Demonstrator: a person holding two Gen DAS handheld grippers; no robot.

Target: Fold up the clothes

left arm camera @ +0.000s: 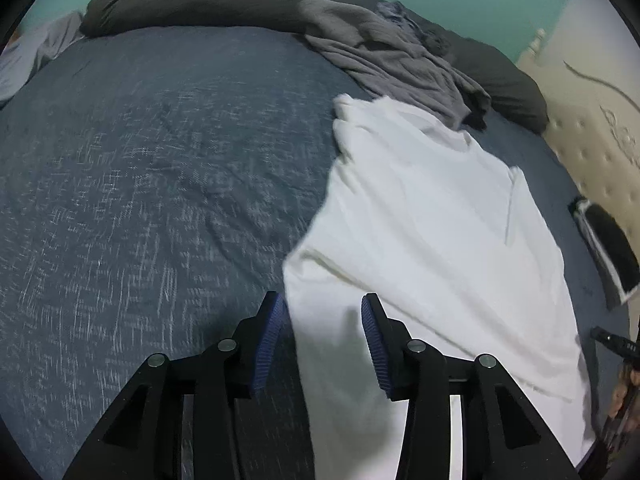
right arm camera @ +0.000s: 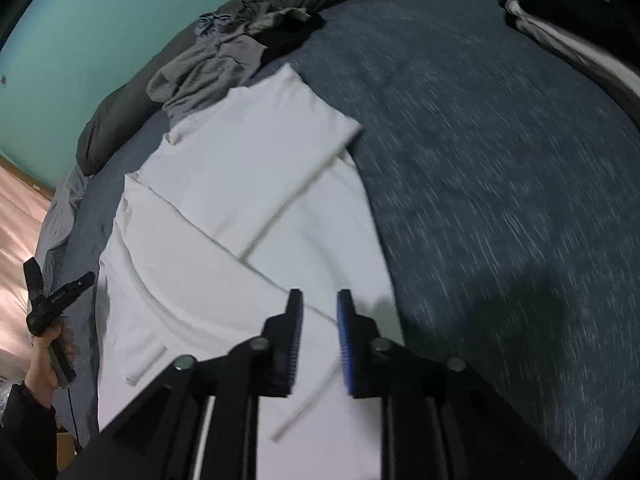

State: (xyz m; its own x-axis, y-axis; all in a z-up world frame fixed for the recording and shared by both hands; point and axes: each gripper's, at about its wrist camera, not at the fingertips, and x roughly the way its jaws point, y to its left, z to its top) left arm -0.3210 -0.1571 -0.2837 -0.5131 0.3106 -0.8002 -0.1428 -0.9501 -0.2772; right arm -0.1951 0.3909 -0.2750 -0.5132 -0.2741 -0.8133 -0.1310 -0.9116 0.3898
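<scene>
Left gripper (left arm camera: 323,312) parted over white cotton garment's (left arm camera: 420,208) edge on blue heathered bedspread (left arm camera: 140,160). Right gripper (right arm camera: 318,307) parted above folded panels; only here, hand (right arm camera: 44,364) gripping the other handle. Grey crumpled clothes (left arm camera: 384,52) beyond.

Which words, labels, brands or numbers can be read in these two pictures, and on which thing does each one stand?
None can be read.
White marks on the other black hand-held gripper, at the right edge of the left wrist view: too small and blurred.
White garment: no print shows.
Blue bedspread: only a woven pattern.
</scene>
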